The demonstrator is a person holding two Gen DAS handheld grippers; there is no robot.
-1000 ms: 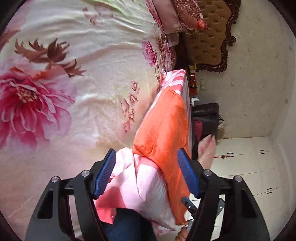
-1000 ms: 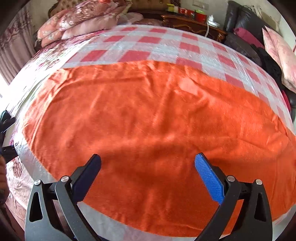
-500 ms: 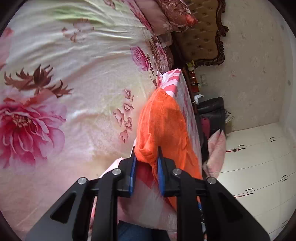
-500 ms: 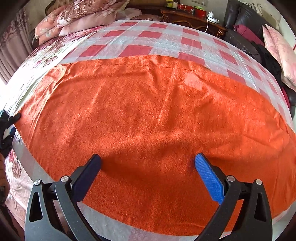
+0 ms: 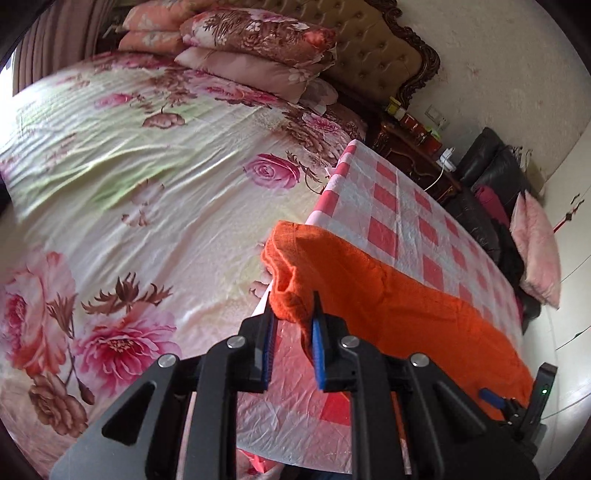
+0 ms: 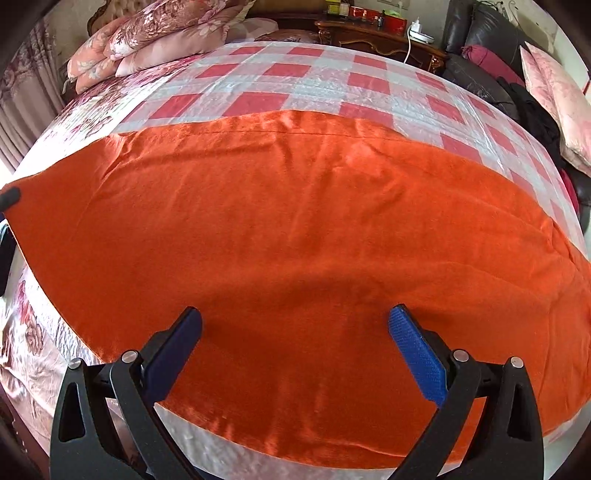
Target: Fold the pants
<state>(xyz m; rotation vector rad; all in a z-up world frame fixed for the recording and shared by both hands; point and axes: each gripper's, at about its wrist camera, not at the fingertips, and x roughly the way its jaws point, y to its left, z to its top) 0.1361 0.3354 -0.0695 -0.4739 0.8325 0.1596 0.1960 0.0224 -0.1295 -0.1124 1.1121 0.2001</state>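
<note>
The orange pants (image 6: 295, 236) lie spread flat on a table with a red-and-white checked cover (image 6: 317, 81). My left gripper (image 5: 293, 325) is shut on the left end of the orange pants (image 5: 369, 291) and lifts that corner slightly off the table edge. My right gripper (image 6: 295, 328) is open, its blue pads hovering just above the near middle of the pants, touching nothing. The right gripper also shows at the far right of the left wrist view (image 5: 517, 402), by the pants' other end.
A bed with a floral sheet (image 5: 129, 184) and stacked pillows (image 5: 251, 44) stands left of the table. A wooden nightstand (image 6: 373, 33), a dark sofa (image 5: 491, 173) and a pink cushion (image 6: 561, 96) lie behind and to the right.
My left gripper closed on the pants' end and then swung round, raising the corner. My right gripper stayed open over the pants and shifted slightly closer.
</note>
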